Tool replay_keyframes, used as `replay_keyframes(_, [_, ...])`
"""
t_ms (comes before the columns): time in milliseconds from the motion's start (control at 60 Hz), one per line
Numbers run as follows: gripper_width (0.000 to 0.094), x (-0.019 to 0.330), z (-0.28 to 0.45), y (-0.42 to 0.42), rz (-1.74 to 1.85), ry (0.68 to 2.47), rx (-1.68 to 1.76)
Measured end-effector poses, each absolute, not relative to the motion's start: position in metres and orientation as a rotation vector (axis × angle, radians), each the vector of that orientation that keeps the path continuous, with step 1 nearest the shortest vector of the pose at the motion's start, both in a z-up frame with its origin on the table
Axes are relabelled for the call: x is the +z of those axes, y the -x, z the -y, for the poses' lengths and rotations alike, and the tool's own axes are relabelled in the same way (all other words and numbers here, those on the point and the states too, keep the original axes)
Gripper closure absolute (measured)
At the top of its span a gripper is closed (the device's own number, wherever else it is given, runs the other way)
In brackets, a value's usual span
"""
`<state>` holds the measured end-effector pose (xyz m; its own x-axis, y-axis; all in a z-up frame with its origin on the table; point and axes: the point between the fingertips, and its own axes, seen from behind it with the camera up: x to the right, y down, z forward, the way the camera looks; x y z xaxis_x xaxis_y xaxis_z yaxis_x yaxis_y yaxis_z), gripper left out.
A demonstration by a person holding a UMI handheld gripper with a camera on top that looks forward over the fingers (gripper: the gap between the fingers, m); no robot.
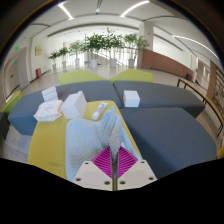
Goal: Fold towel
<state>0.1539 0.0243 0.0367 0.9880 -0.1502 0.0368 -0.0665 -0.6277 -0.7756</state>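
OK, my gripper (114, 160) sits at bottom centre of the frame, fingers pressed together on the towel (98, 138). The magenta pads (107, 160) are nearly closed, with only a thin fold of light-blue cloth showing between them. So: pinching the towel, both fingers on it.

The towel is pale blue and rumpled. It rises from between my fingertips and spreads up and left across the centre of the frame. Its upper edge bunches near the middle. I can't tell whether that upper part is lifted or resting on the surface.

Under and around it is a yellow surface (45, 150) running from lower left up toward centre. Beyond that, a large grey-blue upholstered seat (165, 125) fills the right half and continues across the middle band.

On the seating behind the towel: a white box-like item (74, 104) left of centre, a smaller white item (47, 108) further left, and a white cube-shaped one (131, 97) right of centre. I can't tell what they are. A small light object (99, 110) lies between the left box and the towel's top edge.

Upper centre: a row of potted green plants (98, 45) along the far wall. Ceiling strip lights (66, 11) run across the top of the frame.
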Motion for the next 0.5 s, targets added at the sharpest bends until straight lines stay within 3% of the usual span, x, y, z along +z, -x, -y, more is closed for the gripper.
replay_keyframes(83, [0.0902,0.009,-0.020,-0.172,-0.189,2.299,-0.114])
replay_keyframes(183, [0.0895,0.014,-0.019,-0.171,-0.182,2.288,-0.086])
replay_keyframes(217, [0.0855,0.020,-0.017,-0.168,-0.192,2.293,-0.074])
replay_keyframes(250, [0.0758,0.022,-0.016,-0.167,-0.200,2.300,-0.049])
replay_keyframes(333, [0.0181,0.037,-0.004,-0.169,-0.205,2.314,-0.050])
replay_keyframes(350, [0.0101,0.044,0.000,-0.172,-0.195,2.311,-0.063])
replay_keyframes(500, [0.0105,0.097,0.033,-0.175,-0.080,2.250,-0.118])
